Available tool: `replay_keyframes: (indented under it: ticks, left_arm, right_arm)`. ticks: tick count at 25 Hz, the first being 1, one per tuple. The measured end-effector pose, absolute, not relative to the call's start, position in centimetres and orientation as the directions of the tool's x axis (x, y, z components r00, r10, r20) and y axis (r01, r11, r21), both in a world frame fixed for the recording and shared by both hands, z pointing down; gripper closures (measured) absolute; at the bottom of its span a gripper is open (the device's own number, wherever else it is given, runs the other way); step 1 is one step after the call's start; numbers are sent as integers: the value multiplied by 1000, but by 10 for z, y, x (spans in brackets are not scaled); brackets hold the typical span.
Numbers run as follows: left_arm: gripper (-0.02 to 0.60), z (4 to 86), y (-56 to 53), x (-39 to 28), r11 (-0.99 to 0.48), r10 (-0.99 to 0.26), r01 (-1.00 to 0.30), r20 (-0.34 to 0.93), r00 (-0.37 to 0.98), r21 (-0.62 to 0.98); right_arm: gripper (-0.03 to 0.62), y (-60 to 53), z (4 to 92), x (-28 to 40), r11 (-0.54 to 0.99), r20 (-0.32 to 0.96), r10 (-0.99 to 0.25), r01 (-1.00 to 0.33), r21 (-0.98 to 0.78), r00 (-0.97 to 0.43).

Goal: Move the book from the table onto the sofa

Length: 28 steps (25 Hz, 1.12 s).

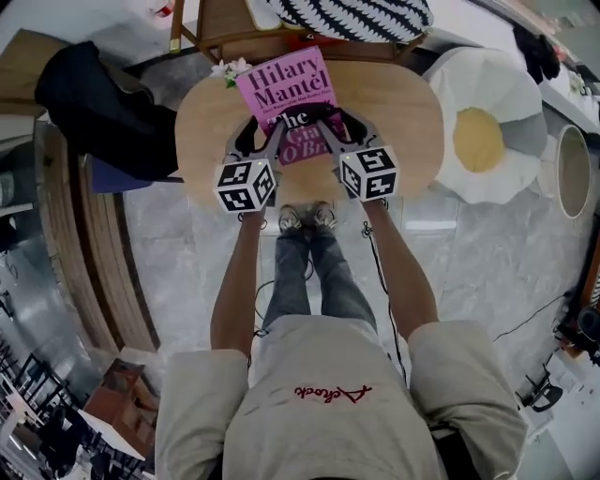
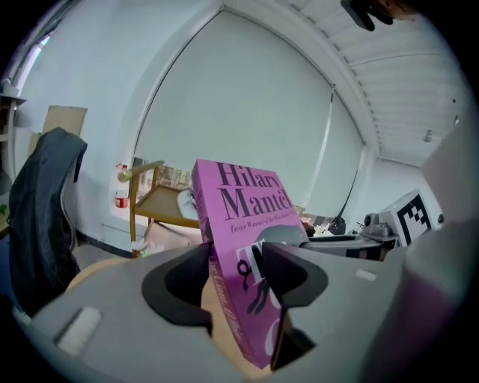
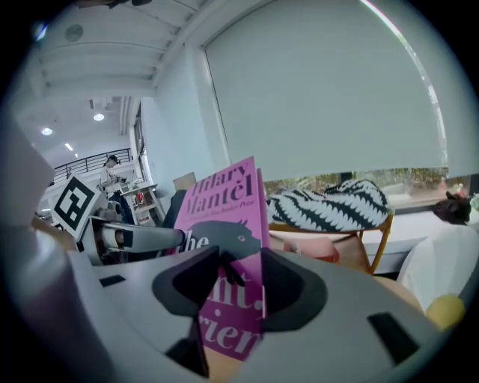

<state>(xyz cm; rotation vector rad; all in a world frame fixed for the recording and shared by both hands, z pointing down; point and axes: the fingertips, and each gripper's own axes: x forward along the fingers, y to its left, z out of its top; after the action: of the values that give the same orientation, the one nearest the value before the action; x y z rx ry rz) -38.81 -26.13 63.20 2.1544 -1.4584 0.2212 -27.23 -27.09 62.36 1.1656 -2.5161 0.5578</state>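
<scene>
A pink paperback book [image 1: 286,89] is held up above the round wooden table [image 1: 403,112], tilted with its cover facing up. My left gripper [image 1: 262,139] is shut on the book's lower left edge, at the spine. My right gripper [image 1: 330,131] is shut on the lower right edge. In the left gripper view the book [image 2: 243,224] stands between the dark pads of my left gripper [image 2: 236,273], which press on both sides. In the right gripper view the book [image 3: 224,202] is clamped the same way by my right gripper [image 3: 239,288].
A wooden chair with a black-and-white striped cushion [image 1: 347,17] stands behind the table. A white and yellow egg-shaped seat [image 1: 487,136] lies on the floor at the right. A dark jacket [image 1: 103,103] hangs over a chair at the left. Small white flowers [image 1: 230,68] sit on the table's far left edge.
</scene>
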Motion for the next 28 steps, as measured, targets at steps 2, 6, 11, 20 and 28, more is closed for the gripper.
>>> replay_keyframes:
  ticks: [2,6,11,20,28]
  left_arm:
    - [354,602,-274,-392,-296,-836,-905,375,400,307]
    - [354,542,-282,-395,-317,-864,-909,313,395,272]
    - [354,475,-292,-397,-337,-889,-912,238,390,235]
    - [354,362,-300,-398,-372,-917,-910,79,391,184]
    - [354,311,-301,-387,-422,-905,-894,-7,426,148]
  right_arm:
    - [413,-282,594,-276,601,393,-676,-775,-194,-623]
    - [414,-286,540,-278,608,329,-708,-777,-167,-625]
    - [418,-294,476,-281,619,255,-736,-776,-121,-627]
    - [418,-301,368,-281,622,106,-775,-781,-46,-623]
    - [418,-300,315,-270,598,26,-801,-801,24,-598]
